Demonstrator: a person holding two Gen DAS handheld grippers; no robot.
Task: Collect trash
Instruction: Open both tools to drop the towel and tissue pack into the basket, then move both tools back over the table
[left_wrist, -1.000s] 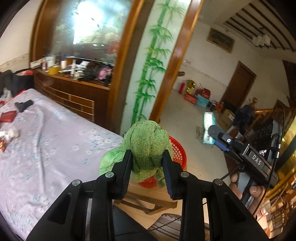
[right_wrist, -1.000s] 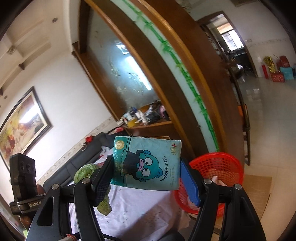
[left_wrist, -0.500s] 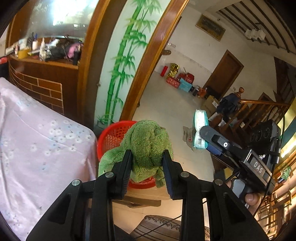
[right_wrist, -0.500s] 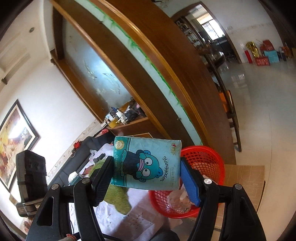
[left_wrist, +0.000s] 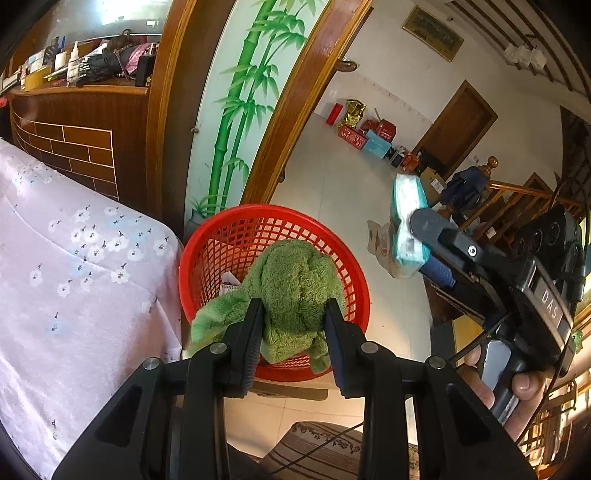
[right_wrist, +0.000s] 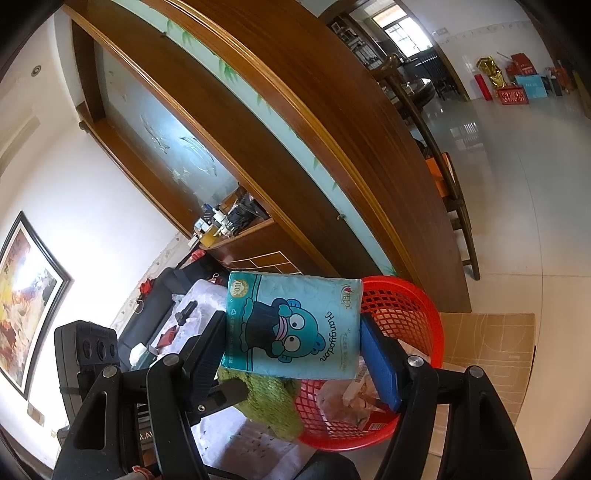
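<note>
My left gripper (left_wrist: 293, 314) is shut on a crumpled green towel (left_wrist: 295, 291) and holds it over the red mesh basket (left_wrist: 221, 243), which has some paper trash inside. My right gripper (right_wrist: 291, 332) is shut on a teal tissue pack (right_wrist: 291, 325) with a cartoon figure, held above the near side of the red basket (right_wrist: 406, 306). The tissue pack also shows in the left wrist view (left_wrist: 406, 225), right of the basket. The green towel shows in the right wrist view (right_wrist: 269, 398), hanging at the basket's left rim.
A table with a pale floral cloth (left_wrist: 74, 277) lies left of the basket. A wooden partition with a bamboo glass panel (left_wrist: 240, 110) stands behind it. A cardboard sheet (right_wrist: 487, 350) lies under the basket. Tiled floor (left_wrist: 332, 184) stretches beyond.
Both grippers have swung from over the table toward the red basket. The towel now hangs over the basket's opening, and the tissue pack has come closer to the basket.
</note>
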